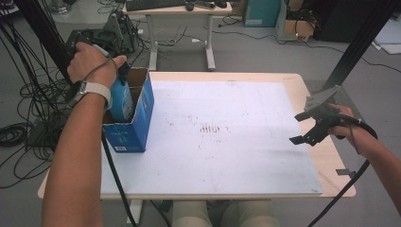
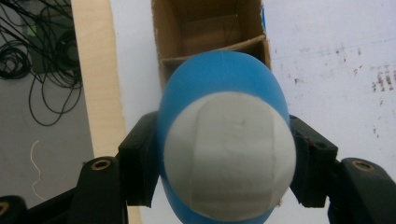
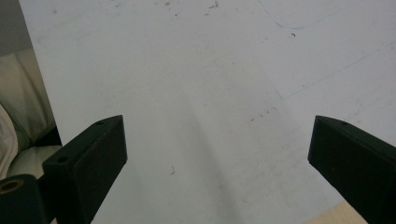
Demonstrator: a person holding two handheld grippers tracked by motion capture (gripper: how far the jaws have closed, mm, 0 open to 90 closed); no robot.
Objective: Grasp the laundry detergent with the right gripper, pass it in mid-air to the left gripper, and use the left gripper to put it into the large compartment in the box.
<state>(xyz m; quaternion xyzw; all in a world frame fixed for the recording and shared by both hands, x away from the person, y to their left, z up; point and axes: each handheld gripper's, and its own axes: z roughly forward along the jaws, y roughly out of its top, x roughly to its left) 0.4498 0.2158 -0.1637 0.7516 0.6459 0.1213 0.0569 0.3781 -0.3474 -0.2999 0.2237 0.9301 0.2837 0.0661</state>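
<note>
A blue bottle with a white cap (image 2: 229, 154) hangs upright over the near compartment of an open blue cardboard box (image 1: 137, 120). My left gripper (image 2: 224, 163) is shut on it, one black pad pressed on each side. In the high view the bottle (image 1: 120, 101) is partly down inside the box, below the left hand. My right gripper (image 1: 305, 133) hovers at the right edge of the white board (image 1: 227, 156), jaws wide apart with nothing between them. In the right gripper view the gripper (image 3: 217, 158) looks down on bare white board.
The box has a cardboard divider (image 2: 215, 49) and a far compartment behind it. The wooden table edge (image 1: 331, 156) runs beside the board on the right. Cables (image 1: 28, 109) lie on the floor at left, and a second desk (image 1: 179, 28) stands behind.
</note>
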